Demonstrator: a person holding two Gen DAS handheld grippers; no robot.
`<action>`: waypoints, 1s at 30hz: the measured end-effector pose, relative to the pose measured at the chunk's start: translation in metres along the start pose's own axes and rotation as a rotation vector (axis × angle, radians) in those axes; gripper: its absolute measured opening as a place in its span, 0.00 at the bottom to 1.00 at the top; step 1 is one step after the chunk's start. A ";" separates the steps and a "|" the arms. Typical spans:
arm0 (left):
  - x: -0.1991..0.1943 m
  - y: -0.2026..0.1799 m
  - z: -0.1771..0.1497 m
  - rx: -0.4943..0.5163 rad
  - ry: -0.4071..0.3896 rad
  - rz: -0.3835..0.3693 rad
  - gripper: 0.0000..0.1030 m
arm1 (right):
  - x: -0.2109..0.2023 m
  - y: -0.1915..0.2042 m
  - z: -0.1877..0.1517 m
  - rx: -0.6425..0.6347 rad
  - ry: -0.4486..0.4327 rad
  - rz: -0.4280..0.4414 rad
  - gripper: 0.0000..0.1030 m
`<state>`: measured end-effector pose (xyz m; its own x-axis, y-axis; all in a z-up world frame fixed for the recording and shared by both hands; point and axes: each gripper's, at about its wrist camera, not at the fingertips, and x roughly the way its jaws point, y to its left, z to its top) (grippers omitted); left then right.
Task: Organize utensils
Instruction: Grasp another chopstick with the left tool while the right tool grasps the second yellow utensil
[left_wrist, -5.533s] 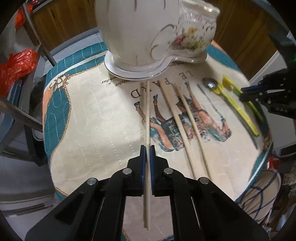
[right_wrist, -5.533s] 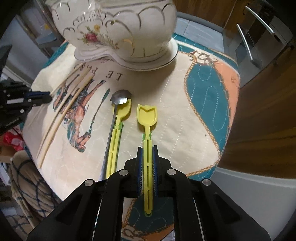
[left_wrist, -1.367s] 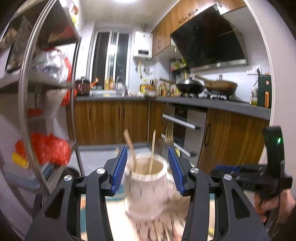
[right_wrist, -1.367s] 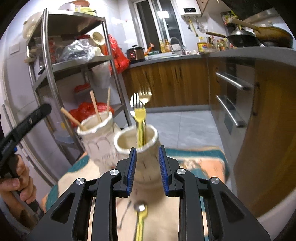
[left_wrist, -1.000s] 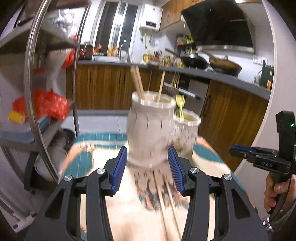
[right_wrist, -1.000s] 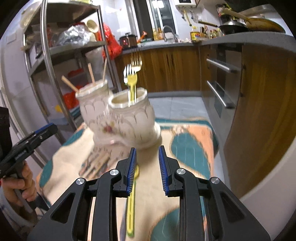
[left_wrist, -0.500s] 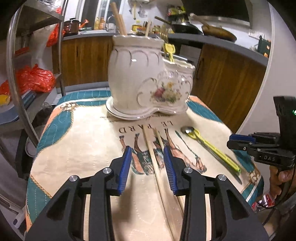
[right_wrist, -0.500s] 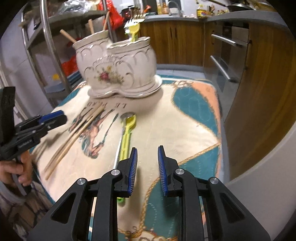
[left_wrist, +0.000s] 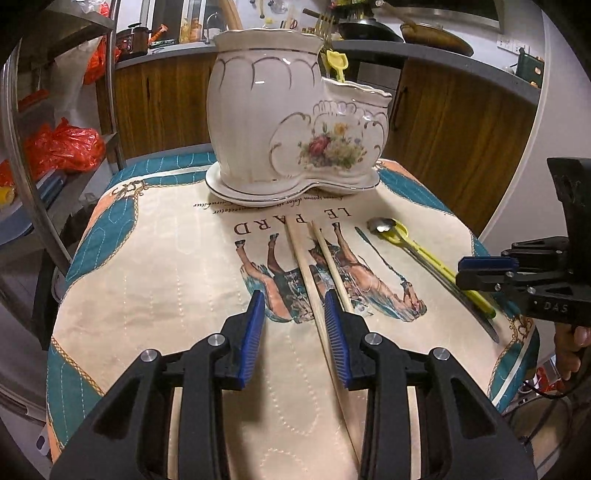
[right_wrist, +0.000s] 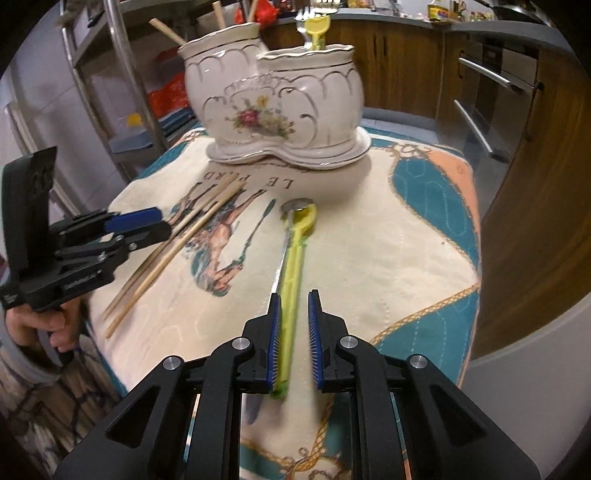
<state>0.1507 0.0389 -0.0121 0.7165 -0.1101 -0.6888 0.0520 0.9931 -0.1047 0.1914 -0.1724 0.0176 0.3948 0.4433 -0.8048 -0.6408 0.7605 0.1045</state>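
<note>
A white floral double-pot holder (left_wrist: 295, 122) stands at the cloth's far side and also shows in the right wrist view (right_wrist: 280, 107), with chopsticks and a yellow utensil inside. Two wooden chopsticks (left_wrist: 314, 277) lie on the cloth; my left gripper (left_wrist: 294, 314) is open and empty just above their near ends. A yellow spoon (right_wrist: 293, 258) lies beside a metal spoon (right_wrist: 297, 204). My right gripper (right_wrist: 294, 325) is open, its jaws on either side of the yellow handle, not closed on it.
The small round table wears a cream and teal quilted cloth (left_wrist: 147, 258). A metal shelf rack (left_wrist: 33, 147) stands at the left. Wooden kitchen cabinets (right_wrist: 535, 147) and an oven lie behind. The table edge drops off close on all sides.
Both grippers have come down from the holder, where they let go of a chopstick and a yellow utensil, to low over the cloth. The left nears the chopsticks, the right the yellow spoon.
</note>
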 end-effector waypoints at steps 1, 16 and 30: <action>0.001 0.000 0.000 0.001 0.003 0.000 0.32 | 0.000 0.001 -0.001 -0.008 0.006 -0.002 0.15; 0.006 -0.001 0.002 0.015 0.037 0.030 0.20 | -0.010 -0.030 -0.010 0.096 0.026 -0.056 0.10; 0.028 -0.004 0.040 0.163 0.321 -0.018 0.20 | 0.034 -0.025 0.051 -0.036 0.380 -0.043 0.13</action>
<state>0.1986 0.0332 -0.0025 0.4605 -0.1081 -0.8810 0.1912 0.9813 -0.0205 0.2542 -0.1527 0.0175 0.1540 0.1987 -0.9679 -0.6543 0.7545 0.0508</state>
